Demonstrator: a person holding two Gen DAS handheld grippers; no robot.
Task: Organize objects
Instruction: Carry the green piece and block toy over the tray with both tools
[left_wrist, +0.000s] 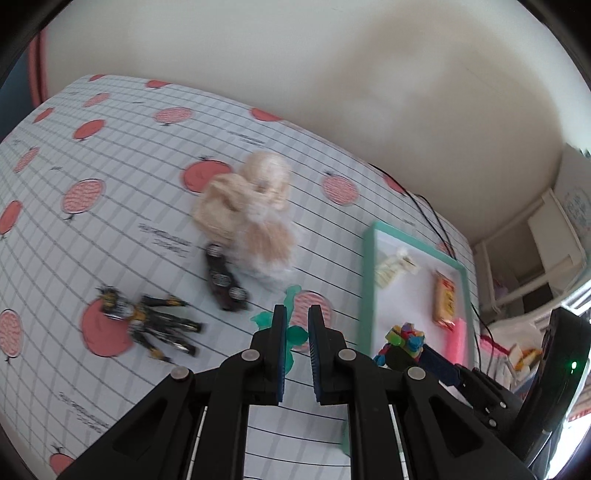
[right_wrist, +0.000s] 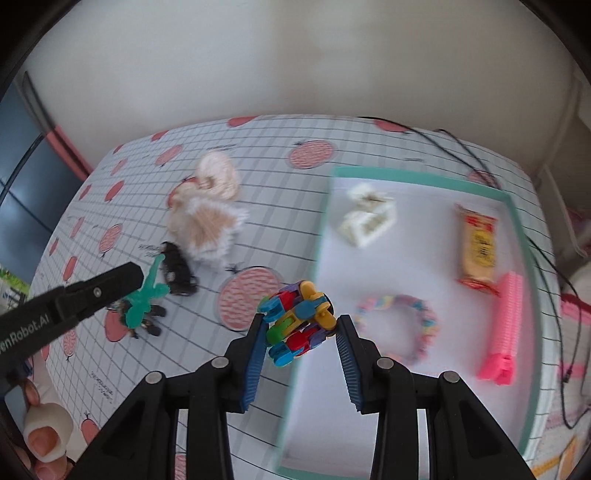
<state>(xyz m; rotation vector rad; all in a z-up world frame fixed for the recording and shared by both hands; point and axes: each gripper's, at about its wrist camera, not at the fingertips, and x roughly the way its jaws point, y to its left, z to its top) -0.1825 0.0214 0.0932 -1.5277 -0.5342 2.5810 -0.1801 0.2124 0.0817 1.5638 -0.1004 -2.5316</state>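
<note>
My left gripper (left_wrist: 297, 321) is shut on a teal green plastic figure (left_wrist: 297, 336), held a little above the patterned tablecloth. In the right wrist view that figure (right_wrist: 142, 299) hangs at the left gripper's tip (right_wrist: 136, 275). My right gripper (right_wrist: 301, 328) is shut on a multicoloured block toy (right_wrist: 299, 321), which sits over the left rim of the teal tray (right_wrist: 406, 177). The same toy (left_wrist: 404, 338) shows at the tray's near corner in the left wrist view. Inside the tray lie a white hair clip (right_wrist: 365, 218), a snack packet (right_wrist: 478, 247), a pink comb (right_wrist: 504, 325) and a pastel bracelet (right_wrist: 399, 325).
On the cloth left of the tray (left_wrist: 369, 280) lie a cream plush doll (left_wrist: 251, 206), a black toy car (left_wrist: 223, 277) and a black-and-gold action figure (left_wrist: 147, 321). Black cables (right_wrist: 554, 266) run along the table's far right edge. A person's bandaged finger (right_wrist: 46, 428) shows at lower left.
</note>
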